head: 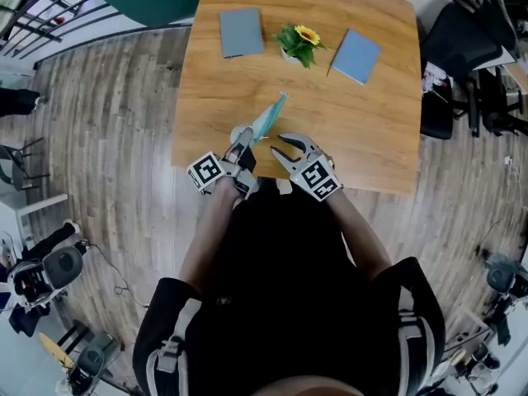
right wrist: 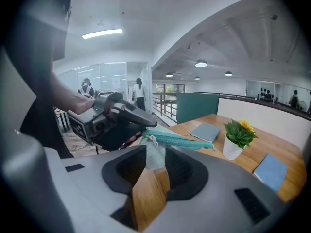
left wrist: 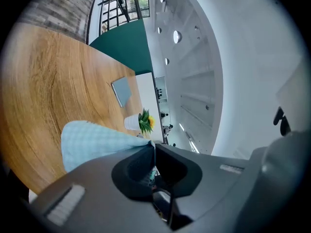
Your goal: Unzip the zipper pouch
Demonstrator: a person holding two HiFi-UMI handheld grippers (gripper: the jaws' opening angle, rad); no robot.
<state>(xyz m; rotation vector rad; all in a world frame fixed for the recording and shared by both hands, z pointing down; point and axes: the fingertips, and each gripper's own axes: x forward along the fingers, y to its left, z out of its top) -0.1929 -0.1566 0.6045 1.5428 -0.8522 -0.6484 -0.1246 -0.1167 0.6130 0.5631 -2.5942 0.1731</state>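
Lower centre, the left claw point(head: 245, 136) is clamped on a corner of the soft, checked teal fabric pouch point(head: 269, 116), over the wood-grain table point(head: 371, 122). The right claw point(head: 286, 144) stands apart beside it, gripping nothing.

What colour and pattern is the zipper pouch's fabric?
Pale aqua with a fine check; the zipper pouch shows it best in the left gripper view.

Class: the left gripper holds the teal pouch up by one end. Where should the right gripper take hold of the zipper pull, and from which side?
Pinch the white pull that hangs at the zipper's end, beside the left gripper. The teal pouch stands edge-up with the zipper on top. The open right gripper should probably come in from the near side, one jaw on either side of the pull.
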